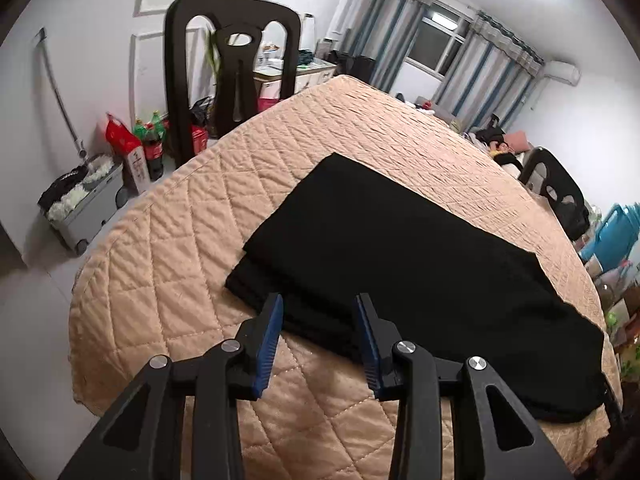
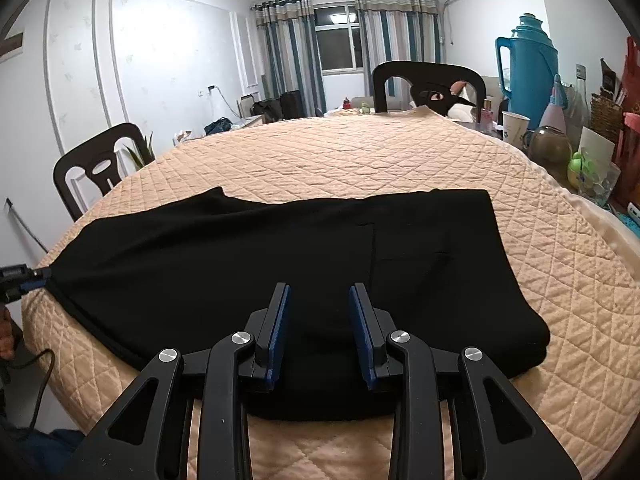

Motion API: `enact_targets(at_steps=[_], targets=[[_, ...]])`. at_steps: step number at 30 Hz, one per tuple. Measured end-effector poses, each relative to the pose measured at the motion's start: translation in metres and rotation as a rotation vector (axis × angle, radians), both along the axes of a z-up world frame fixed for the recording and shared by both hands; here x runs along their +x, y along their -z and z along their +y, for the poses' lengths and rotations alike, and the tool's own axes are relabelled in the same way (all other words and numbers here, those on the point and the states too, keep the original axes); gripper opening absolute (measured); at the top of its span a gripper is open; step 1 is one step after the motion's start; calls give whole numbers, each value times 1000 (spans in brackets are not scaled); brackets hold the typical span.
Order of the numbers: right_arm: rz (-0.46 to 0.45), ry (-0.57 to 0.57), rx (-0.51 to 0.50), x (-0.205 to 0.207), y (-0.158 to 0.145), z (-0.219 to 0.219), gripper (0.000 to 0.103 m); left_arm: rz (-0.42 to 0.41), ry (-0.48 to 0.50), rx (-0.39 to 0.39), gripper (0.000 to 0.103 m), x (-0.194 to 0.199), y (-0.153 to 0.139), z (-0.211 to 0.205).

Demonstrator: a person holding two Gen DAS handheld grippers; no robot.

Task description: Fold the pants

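Black pants (image 1: 400, 248) lie flat and lengthwise on the peach quilted table cover (image 1: 160, 264). In the left wrist view my left gripper (image 1: 319, 304) hovers open over the near edge of the leg end, with its blue pads (image 1: 268, 340) apart and nothing pinched. In the right wrist view the pants (image 2: 240, 248) stretch from left to right, and the thicker end with pocket seams is on the right. My right gripper (image 2: 319, 292) stands open above their near edge. The left gripper (image 2: 38, 279) shows at the far left, at the corner of the leg end.
Dark chairs stand round the table (image 1: 232, 72) (image 2: 100, 164) (image 2: 428, 80). A blue thermos (image 2: 528, 72), a paper cup (image 2: 514, 124) and bottles crowd the table's right side. Soda bottles (image 1: 152, 140) and a grey bin (image 1: 84, 204) sit on the floor.
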State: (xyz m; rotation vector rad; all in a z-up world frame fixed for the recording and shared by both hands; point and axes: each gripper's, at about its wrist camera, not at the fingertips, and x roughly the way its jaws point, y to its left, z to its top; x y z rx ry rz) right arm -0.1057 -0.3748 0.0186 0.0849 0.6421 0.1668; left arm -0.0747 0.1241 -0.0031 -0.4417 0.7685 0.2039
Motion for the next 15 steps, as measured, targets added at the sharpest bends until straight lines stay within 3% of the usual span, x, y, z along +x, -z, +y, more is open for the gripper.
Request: enact_targets(at_steps=[5,7,9,15], targets=[[-5,1,3,0,-1,0,31,-7,-76,-38,42,-10,3,5],[-10,-1,7,0,-2,0,31,-19,-57,-25,55,-7,3,1],[-12,-5,15,1,-1,1,31,-45,-52,-53,60,-5,2,3],[-2,-21,31,4,3,6,31,-120,-37,-106,58,3,5,14]])
